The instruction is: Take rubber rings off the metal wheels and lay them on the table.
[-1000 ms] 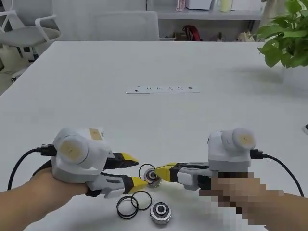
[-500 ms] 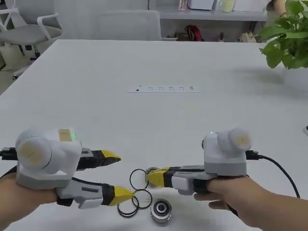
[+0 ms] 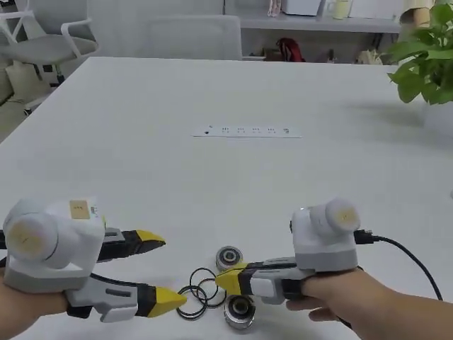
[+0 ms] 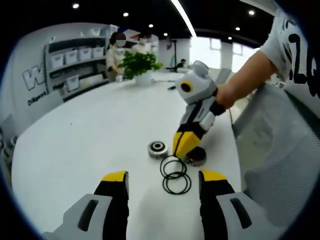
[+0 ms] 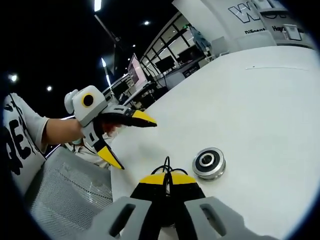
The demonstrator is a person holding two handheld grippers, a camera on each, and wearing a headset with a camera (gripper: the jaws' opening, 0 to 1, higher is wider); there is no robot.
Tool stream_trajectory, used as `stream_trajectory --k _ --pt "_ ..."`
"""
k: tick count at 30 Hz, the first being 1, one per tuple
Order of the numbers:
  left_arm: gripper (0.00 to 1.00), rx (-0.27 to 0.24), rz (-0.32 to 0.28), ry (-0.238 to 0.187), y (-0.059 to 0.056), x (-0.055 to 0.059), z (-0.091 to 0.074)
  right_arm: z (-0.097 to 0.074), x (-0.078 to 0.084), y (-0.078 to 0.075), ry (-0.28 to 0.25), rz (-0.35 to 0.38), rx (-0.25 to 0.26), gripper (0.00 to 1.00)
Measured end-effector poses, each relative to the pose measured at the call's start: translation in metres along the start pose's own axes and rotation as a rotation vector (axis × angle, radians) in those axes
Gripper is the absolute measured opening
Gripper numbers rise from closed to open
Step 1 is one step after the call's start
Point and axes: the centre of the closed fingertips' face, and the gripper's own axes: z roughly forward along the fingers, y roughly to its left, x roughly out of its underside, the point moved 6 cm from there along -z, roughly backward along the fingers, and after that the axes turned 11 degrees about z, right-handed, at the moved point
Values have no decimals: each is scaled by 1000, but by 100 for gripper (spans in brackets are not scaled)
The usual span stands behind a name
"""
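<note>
- the rubber rings (image 3: 200,292) lie flat on the white bench (image 3: 212,92) in a small overlapping heap of thin black loops, off the wheels; from the left gripper view the rubber rings (image 4: 175,176) sit just ahead of that view's own jaws.
- one metal wheel (image 3: 228,256) lies flat just beyond the rings, apart from them; it shows again in the right gripper view (image 5: 209,162).
- a second metal wheel (image 3: 239,312) lies just to the right of the rings, on the person's side, partly under the right hand-held gripper (image 3: 223,280).
- that right hand-held gripper has its yellow-tipped jaws pressed together, tips at the right edge of the rings; a thin black loop shows at the tips in its own view (image 5: 167,181), and i cannot tell whether it is pinched.
- the left hand-held gripper (image 3: 159,270) is held to the left of the rings, jaws spread wide with nothing between them, tips pointing at the heap.
- a power strip (image 3: 246,132) lies well beyond the rings.
</note>
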Motion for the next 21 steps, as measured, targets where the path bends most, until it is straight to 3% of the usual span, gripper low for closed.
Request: stream_trajectory --k 13,19,21 --pt "59 -8 -21 -5 -2 -2 -3 -8 2 0 28 -46 42 12" --pt "61 -13 -24 -10 -3 -5 -6 -17 -2 7 24 -103 44 19" --pt "61 -13 -25 -11 -3 -5 -7 -22 -3 8 27 -163 57 24"
